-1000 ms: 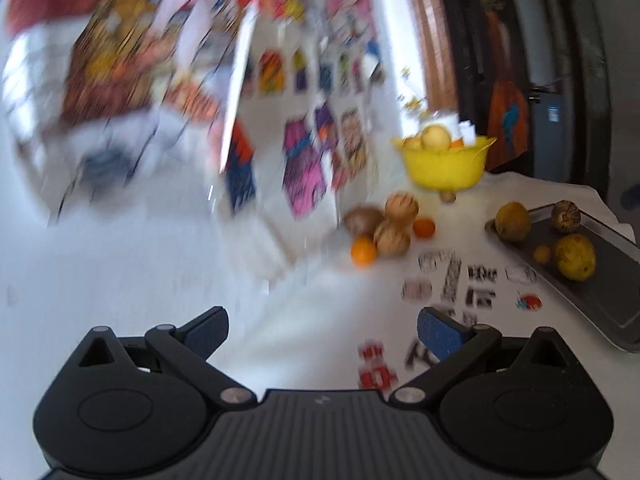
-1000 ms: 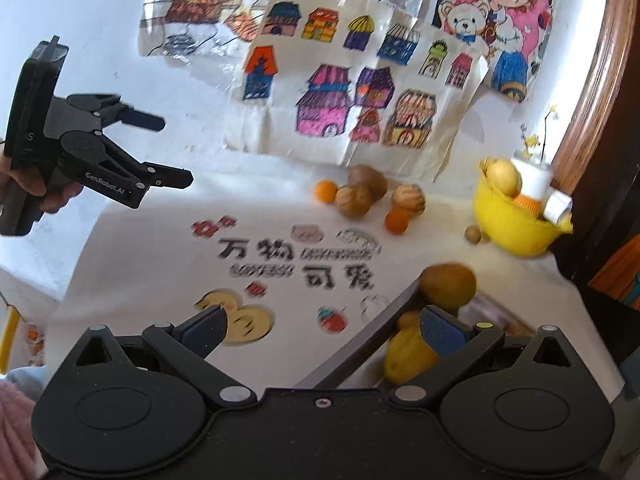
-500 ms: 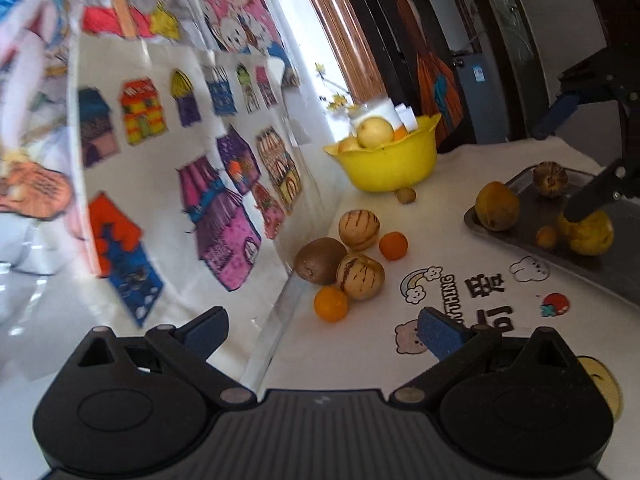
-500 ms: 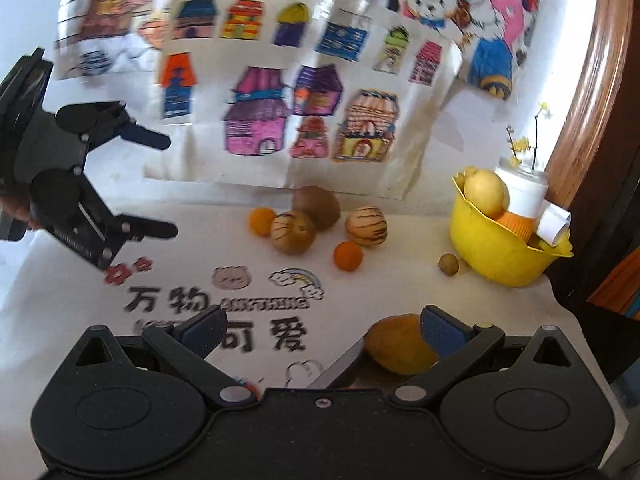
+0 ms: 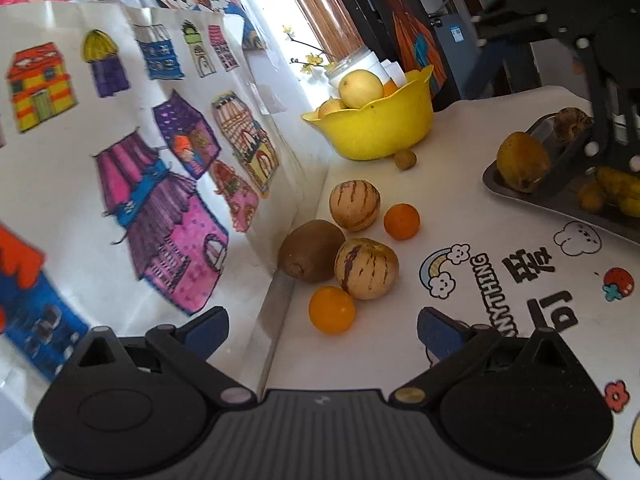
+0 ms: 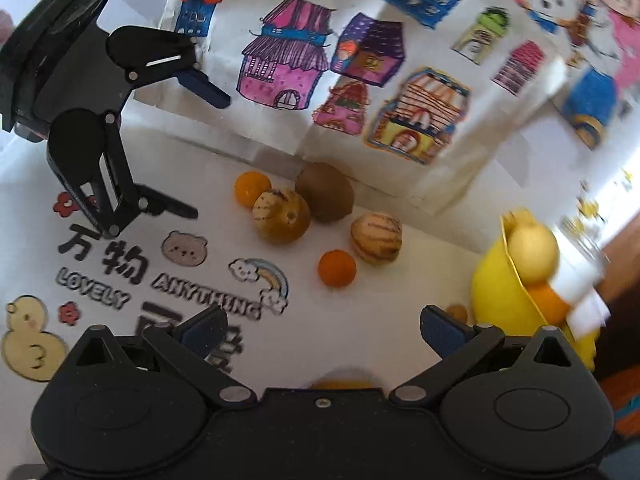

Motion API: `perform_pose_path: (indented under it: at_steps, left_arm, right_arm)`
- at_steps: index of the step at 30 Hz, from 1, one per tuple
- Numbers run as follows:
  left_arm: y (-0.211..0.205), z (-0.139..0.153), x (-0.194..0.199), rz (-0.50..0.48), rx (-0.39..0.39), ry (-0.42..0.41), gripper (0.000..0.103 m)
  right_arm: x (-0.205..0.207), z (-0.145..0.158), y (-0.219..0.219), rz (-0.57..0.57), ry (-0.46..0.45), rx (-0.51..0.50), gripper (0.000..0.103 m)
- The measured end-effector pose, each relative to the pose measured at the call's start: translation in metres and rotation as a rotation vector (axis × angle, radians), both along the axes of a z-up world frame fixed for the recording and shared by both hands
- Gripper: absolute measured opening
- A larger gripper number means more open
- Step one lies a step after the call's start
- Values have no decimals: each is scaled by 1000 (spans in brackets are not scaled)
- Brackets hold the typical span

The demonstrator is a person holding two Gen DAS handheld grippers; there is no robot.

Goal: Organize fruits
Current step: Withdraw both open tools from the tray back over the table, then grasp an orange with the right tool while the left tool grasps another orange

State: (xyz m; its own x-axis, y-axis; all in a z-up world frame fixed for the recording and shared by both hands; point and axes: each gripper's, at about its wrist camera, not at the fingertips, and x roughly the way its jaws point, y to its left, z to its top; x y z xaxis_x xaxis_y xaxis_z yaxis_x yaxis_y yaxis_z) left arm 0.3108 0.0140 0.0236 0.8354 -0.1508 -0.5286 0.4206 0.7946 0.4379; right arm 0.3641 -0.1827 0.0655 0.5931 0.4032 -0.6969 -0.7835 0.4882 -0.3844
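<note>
White cloth printed with cartoons and lettering covers the desk (image 5: 460,208), and coloured drawings of houses (image 5: 168,184) stand along the wall behind it. We hold our left tongs (image 5: 322,326) above the near edge with the jaws wide apart and nothing between them. Just ahead of them lies a loose cluster of fruit: a small orange (image 5: 332,310), a striped melon (image 5: 366,268) touching a brown kiwi (image 5: 311,251), a second striped melon (image 5: 354,205) behind, and another small orange (image 5: 401,221) to its right. Farther back a yellow bowl (image 5: 380,128) holds pale round fruit, with a small brown fruit (image 5: 405,159) at its foot. On the right a dark tray (image 5: 520,196) carries a yellow-brown fruit (image 5: 522,161) and a few others, partly hidden by our right tongs (image 5: 596,128), which hang over it. In the right wrist view those tongs (image 6: 322,326) are also spread open and empty, facing the same cluster, while the left tongs appear at upper left.
</note>
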Motion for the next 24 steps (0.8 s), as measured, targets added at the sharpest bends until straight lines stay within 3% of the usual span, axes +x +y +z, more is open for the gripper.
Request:
perform_pose_path:
  at_steps: [6, 12, 18, 20, 24]
  left_arm:
    - [-11, -6, 15, -53, 43, 34, 100]
    - [-11, -10, 29, -53, 41, 92, 90]
    - [-7, -14, 42, -18, 9, 135, 75]
    - [-6, -14, 46, -13, -1, 142, 63]
    - [-6, -14, 50, -7, -25, 156, 58]
  right_arm:
    - [34, -13, 10, 63, 30, 10, 97]
    - [61, -33, 13, 78, 76, 11, 85]
    - [74, -45, 10, 52, 97, 42, 69]
    - [75, -46, 10, 61, 98, 54, 64]
    - [79, -47, 13, 73, 97, 56, 58]
